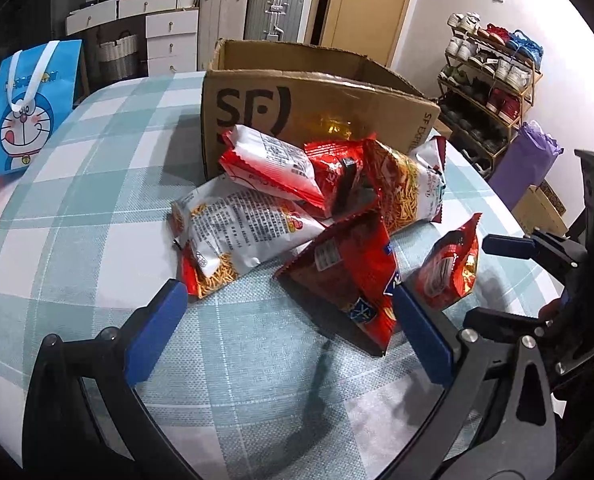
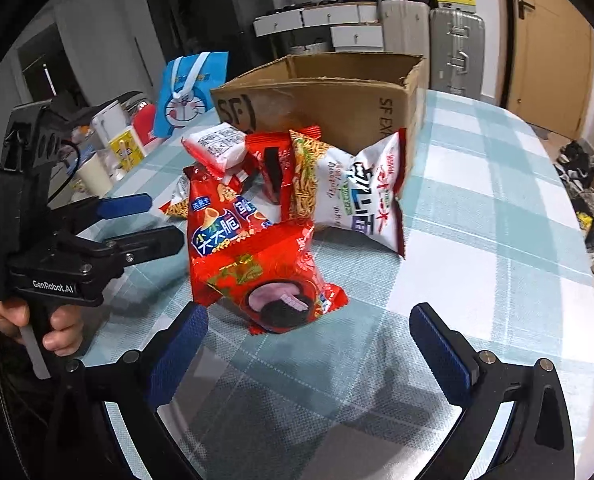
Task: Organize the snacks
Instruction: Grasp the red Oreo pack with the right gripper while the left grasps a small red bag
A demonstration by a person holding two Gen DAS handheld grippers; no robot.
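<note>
A pile of snack bags lies on the checked tablecloth point(image 1: 97, 208) in front of an open cardboard box point(image 1: 337, 96) point(image 2: 329, 100). My left gripper point(image 1: 289, 332) is open just short of the pile. Its right pad point(image 1: 421, 332) is at the corner of a red triangular bag point(image 1: 349, 276) point(image 2: 217, 232). My right gripper point(image 2: 311, 352) is open too, with a small red bag point(image 2: 281, 280) point(image 1: 449, 268) standing just ahead of its fingers. Behind them lie a white noodle bag point(image 1: 237, 236), a white-and-red bag point(image 1: 269, 160) and a white bag with large print point(image 2: 361, 196).
A blue cartoon tote bag point(image 1: 25, 108) point(image 2: 189, 92) stands at the table's far left, with cups and containers point(image 2: 109, 148) near it. A shoe rack point(image 1: 493, 80), a purple bag point(image 1: 529, 168) and suitcases point(image 1: 273, 8) stand beyond the table. A hand point(image 2: 57, 332) holds the left gripper.
</note>
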